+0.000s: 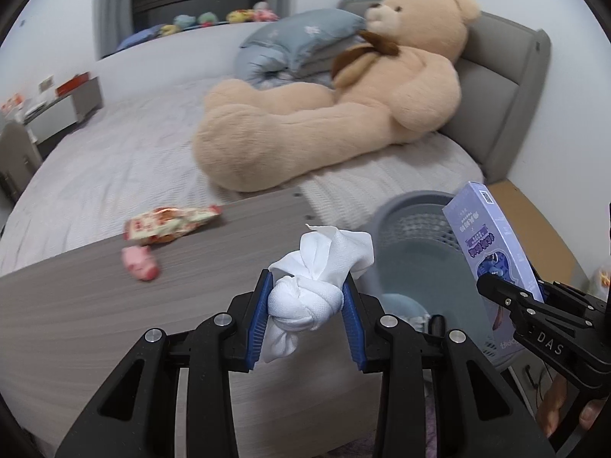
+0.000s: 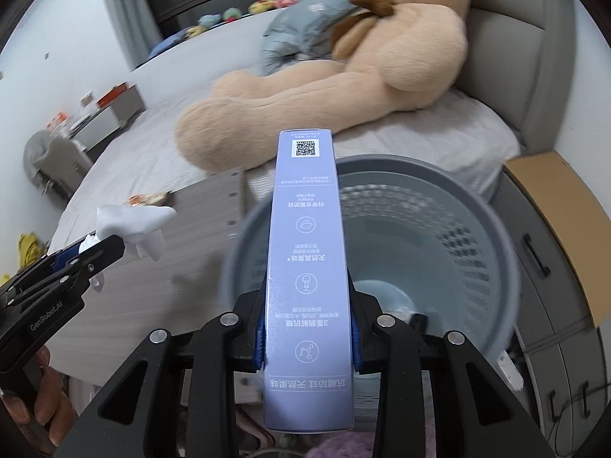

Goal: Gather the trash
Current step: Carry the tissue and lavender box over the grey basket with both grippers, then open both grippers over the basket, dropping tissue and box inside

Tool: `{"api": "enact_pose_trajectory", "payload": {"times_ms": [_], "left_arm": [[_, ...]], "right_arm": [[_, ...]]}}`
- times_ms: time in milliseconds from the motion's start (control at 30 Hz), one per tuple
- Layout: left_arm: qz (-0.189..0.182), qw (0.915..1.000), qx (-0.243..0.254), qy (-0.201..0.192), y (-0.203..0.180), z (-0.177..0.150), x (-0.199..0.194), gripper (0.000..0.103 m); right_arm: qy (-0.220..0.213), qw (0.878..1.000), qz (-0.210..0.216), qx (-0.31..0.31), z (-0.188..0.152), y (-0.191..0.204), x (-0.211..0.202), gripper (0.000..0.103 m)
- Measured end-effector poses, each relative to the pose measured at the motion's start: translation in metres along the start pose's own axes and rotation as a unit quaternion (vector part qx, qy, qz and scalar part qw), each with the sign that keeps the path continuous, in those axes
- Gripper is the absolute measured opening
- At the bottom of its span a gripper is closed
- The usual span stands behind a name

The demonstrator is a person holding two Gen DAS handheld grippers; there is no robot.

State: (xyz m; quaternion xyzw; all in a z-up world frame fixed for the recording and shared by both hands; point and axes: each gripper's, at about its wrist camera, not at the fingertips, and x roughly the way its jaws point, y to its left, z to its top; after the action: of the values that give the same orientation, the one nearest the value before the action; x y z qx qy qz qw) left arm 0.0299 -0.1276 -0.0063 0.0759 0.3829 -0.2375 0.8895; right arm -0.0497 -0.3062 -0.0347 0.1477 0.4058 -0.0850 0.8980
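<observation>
My left gripper (image 1: 307, 307) is shut on a knotted white tissue wad (image 1: 309, 297), held over the right end of a wood-grain table (image 1: 114, 305), beside the grey perforated bin (image 1: 416, 229). It also shows at the left of the right wrist view (image 2: 103, 248), with the tissue wad (image 2: 133, 221). My right gripper (image 2: 307, 337) is shut on a long purple box (image 2: 305, 267), held upright over the near left rim of the bin (image 2: 496, 267). The box (image 1: 492, 244) and right gripper (image 1: 508, 297) show at right in the left wrist view. A red-and-white snack wrapper (image 1: 172, 225) and a pink wrapper (image 1: 139, 263) lie on the table.
A bed (image 1: 114, 152) with a large tan teddy bear (image 1: 324, 114) and blue pillows (image 1: 298, 45) lies behind the table. A grey headboard (image 1: 508, 87) stands at right. A brown cardboard box (image 2: 561, 210) sits right of the bin. Small items lie in the bin's bottom.
</observation>
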Motion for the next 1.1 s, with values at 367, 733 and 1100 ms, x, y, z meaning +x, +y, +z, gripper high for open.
{"api": "enact_pose_trajectory", "payload": {"times_ms": [367,733,1100], "left_arm": [[-0.041,0.9972,0.055,0.031,-0.076,0.018,0.040,0.037],[-0.032,0.9963,0.065,0.045,-0.096,0.022,0.054,0.068],[-0.016,0.9978,0.055,0.033,-0.093,0.023,0.047,0.080]], "right_arm": [[0.015,0.998,-0.028,0.054,-0.006,-0.065,0.002,0.031],[0.015,0.997,-0.017,0.067,0.000,-0.088,0.013,0.034],[0.006,0.997,-0.023,0.074,-0.006,-0.094,0.007,0.052]]}}
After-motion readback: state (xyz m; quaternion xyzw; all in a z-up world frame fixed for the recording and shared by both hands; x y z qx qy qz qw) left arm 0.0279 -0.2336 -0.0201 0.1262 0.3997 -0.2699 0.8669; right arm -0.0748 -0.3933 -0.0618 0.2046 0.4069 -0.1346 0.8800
